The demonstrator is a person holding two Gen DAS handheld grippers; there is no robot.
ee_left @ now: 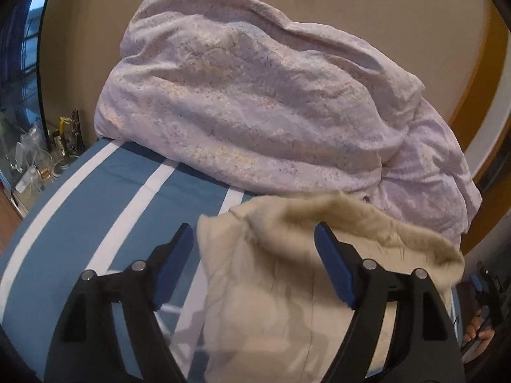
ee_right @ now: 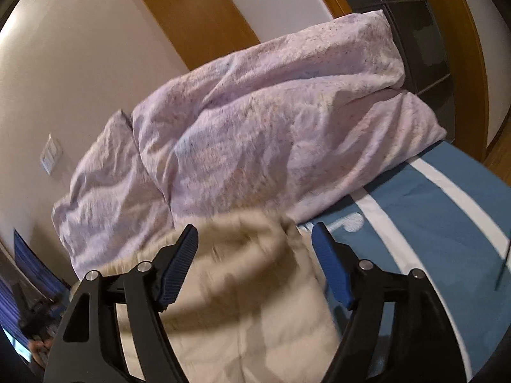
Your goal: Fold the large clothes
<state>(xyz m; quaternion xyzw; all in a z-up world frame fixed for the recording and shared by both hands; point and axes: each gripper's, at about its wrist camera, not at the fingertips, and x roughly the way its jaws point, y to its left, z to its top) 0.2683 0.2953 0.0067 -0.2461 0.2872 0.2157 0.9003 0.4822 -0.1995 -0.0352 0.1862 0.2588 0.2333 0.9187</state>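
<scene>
A cream padded coat with a fur-trimmed hood (ee_left: 274, 287) lies on the blue and white striped bed sheet (ee_left: 80, 223). My left gripper (ee_left: 254, 245) is open above the coat's left part, its blue pads apart, holding nothing. In the right wrist view the same coat (ee_right: 242, 303) lies under my right gripper (ee_right: 255, 245), which is open and empty over the fur hood. The hood is blurred there.
A crumpled lilac duvet (ee_left: 255, 102) fills the far side of the bed against the wall; it also shows in the right wrist view (ee_right: 255, 134). A cluttered side table (ee_left: 41, 159) stands at the left. A wooden door frame (ee_right: 191, 16) rises behind the bed.
</scene>
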